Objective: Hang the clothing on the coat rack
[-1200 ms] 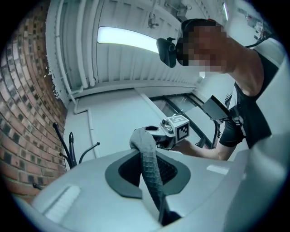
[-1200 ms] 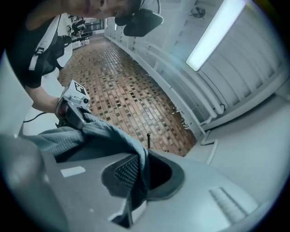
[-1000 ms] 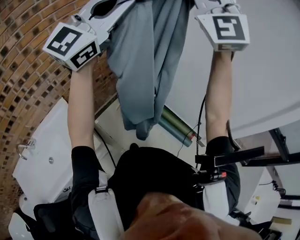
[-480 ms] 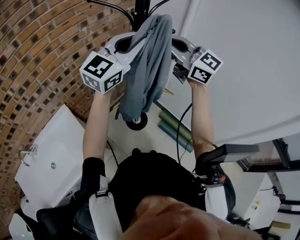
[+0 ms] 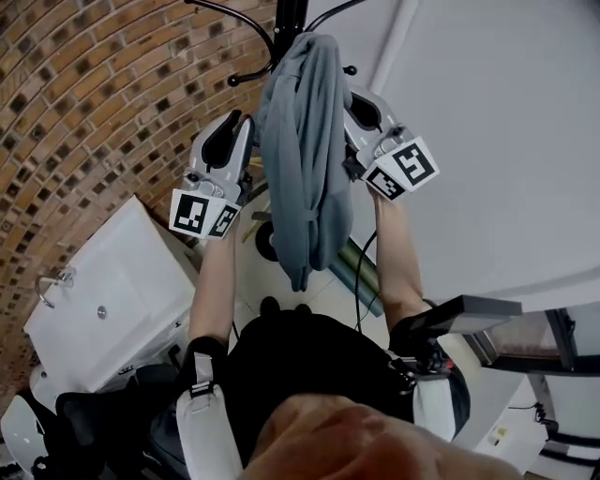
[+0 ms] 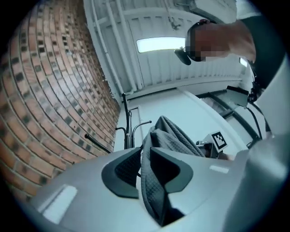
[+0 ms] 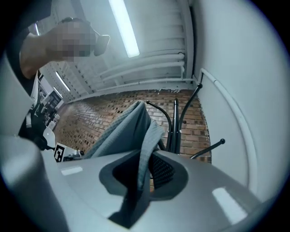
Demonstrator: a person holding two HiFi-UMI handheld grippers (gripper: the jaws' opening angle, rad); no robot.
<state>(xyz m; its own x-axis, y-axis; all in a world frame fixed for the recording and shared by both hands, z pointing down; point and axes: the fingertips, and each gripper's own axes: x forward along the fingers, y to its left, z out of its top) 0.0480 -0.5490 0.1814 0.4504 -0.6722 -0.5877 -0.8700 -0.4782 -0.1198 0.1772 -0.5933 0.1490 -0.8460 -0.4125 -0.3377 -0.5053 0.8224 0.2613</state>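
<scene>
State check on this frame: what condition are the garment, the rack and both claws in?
Grey garment: draped over a hook, hanging down.
Coat rack: one hook loaded, other visible hooks bare.
Left claw: jaws have just been opening, fabric loose between them.
Right claw: jaws have just been opening, fabric loose between them.

Black coat rack: grey garment draped over it, hanging down.

The garment hangs on the coat rack's top; the rack stands between the brick wall at left and the plain wall at right
</scene>
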